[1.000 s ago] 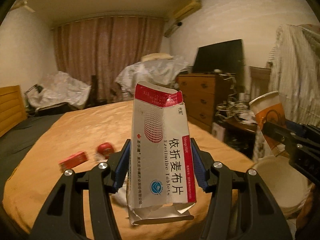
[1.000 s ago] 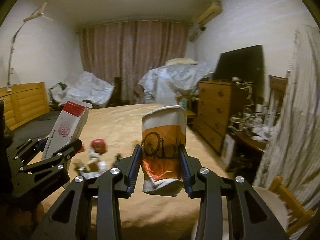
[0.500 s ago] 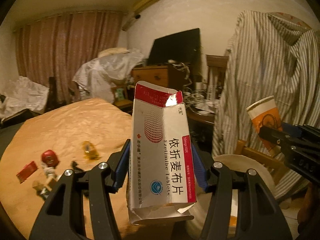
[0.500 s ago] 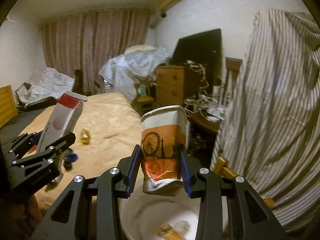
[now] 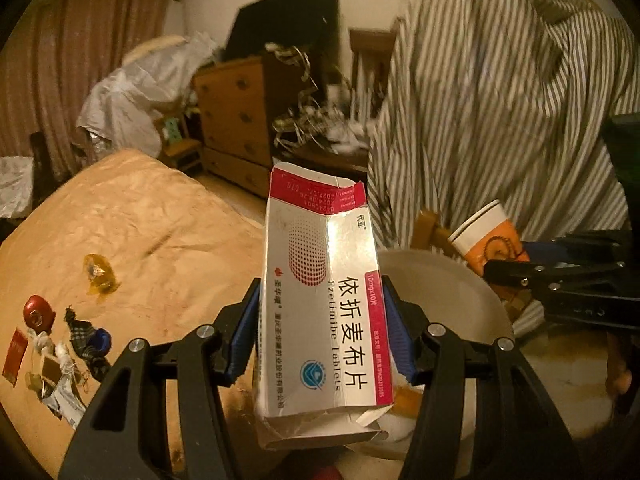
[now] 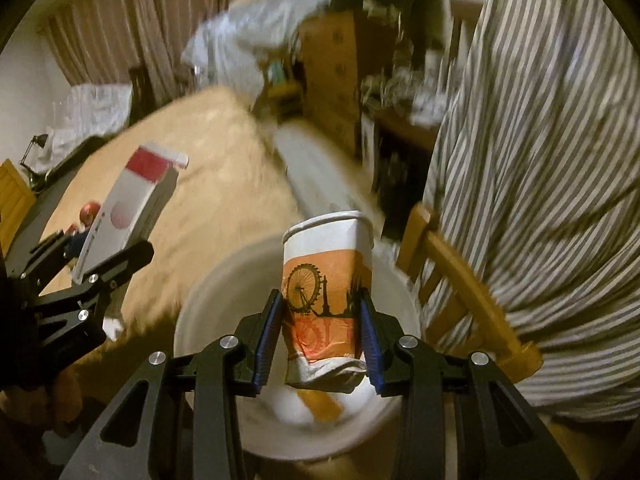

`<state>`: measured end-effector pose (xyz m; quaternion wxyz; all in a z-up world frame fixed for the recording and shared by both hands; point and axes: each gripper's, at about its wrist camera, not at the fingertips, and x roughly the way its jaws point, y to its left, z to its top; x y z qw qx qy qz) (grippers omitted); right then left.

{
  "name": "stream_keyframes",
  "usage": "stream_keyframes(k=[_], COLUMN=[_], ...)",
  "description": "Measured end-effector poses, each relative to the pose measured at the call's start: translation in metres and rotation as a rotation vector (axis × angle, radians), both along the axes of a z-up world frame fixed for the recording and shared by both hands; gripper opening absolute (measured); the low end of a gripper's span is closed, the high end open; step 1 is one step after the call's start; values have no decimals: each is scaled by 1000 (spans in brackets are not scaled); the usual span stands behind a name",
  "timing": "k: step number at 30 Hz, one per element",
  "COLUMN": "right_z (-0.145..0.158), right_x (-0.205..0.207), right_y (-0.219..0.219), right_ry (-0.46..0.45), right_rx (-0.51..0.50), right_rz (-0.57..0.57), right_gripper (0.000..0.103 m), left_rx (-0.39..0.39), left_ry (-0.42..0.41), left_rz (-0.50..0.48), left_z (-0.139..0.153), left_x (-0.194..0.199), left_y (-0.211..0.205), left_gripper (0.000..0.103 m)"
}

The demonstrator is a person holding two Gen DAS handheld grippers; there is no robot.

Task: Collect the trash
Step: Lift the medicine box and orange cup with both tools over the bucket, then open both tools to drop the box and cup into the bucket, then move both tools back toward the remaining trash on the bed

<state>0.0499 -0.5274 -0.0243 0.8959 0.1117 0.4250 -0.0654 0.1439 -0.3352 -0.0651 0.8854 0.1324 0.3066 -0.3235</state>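
The crushed white-and-red cardboard tablet box (image 5: 320, 300) stood upright between the blue pads of the left hand-held gripper (image 5: 320, 328), which pinched it across its flat faces about halfway up. Its torn lower flaps (image 5: 360, 420) hung open, so it looked empty, very light and easily dented; a hold across the broad faces seemed right, since the thin edges would probably buckle. To its right, the white-and-orange paper cup with a Ferris-wheel print (image 6: 326, 300) sat upright in the right hand-held gripper (image 6: 320, 344), squeezed at its lower half, where the wall was already creased and the base crumpled. It was soft and likely to slip if squeezed harder, and the stiffer rolled rim would probably give a firmer hold.

Both pieces were held above the round white plastic bin (image 6: 192, 320), the cup nearly over its mouth and the box at its left edge; something orange lay inside the bin. Releasing each over the opening appeared to be the step in hand.

Far left, on the tan bedspread (image 5: 140, 220), more litter lay: a yellow crumpled wrapper (image 5: 98, 276), a red round cap (image 5: 38, 314) and small scraps (image 5: 64, 376). A striped cloth (image 5: 500, 120) hung over a wooden chair (image 6: 452, 280) right of the bin.
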Motion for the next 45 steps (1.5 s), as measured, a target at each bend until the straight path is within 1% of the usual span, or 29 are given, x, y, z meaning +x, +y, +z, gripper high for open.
stream_keyframes(k=[2, 3, 5, 7, 11, 15, 22, 23, 24, 25, 26, 33, 38, 41, 45], right_z=[-12, -17, -27, -36, -45, -49, -48, -48, -49, -49, -50, -51, -46, -34, -11], right_x=[8, 10, 15, 20, 20, 20, 20, 19, 20, 21, 21, 21, 19, 15, 3], right_y=[-5, -5, -8, -17, -23, -29, -29, -29, -28, -28, -28, -26, -18, -7, 24], right_ry=[63, 84, 128, 170, 196, 199, 185, 184, 183, 181, 176, 162, 144, 84, -40], right_rx=[41, 56, 91, 108, 130, 148, 174, 175, 178, 181, 187, 200, 202, 195, 159], right_rz=[9, 11, 14, 15, 10, 6, 2, 3, 5, 4, 3, 0, 6, 25, 84], right_gripper=[38, 38, 38, 38, 38, 38, 39, 41, 44, 53, 60, 60, 60, 60, 61], left_rx=[15, 21, 50, 70, 111, 115, 114, 117, 118, 118, 114, 108, 97, 91, 51], left_ry=[49, 65, 123, 150, 196, 215, 221, 220, 221, 220, 213, 215, 223, 215, 238], left_rz=[-11, -16, -38, -43, -61, -56, -55, -54, -55, -51, -45, -31, -23, -10, 53], left_z=[-6, -7, -16, -22, -35, -39, -41, -42, -41, -41, -40, -41, -42, -42, -50], left_x=[7, 8, 15, 19, 28, 34, 35, 35, 35, 35, 36, 41, 42, 42, 50], left_y=[-7, -10, -18, -23, -28, -28, -31, -31, -32, -32, -31, -26, -19, -5, 39], left_gripper=[54, 54, 54, 54, 54, 54, 56, 58, 64, 68, 73, 74, 74, 74, 74])
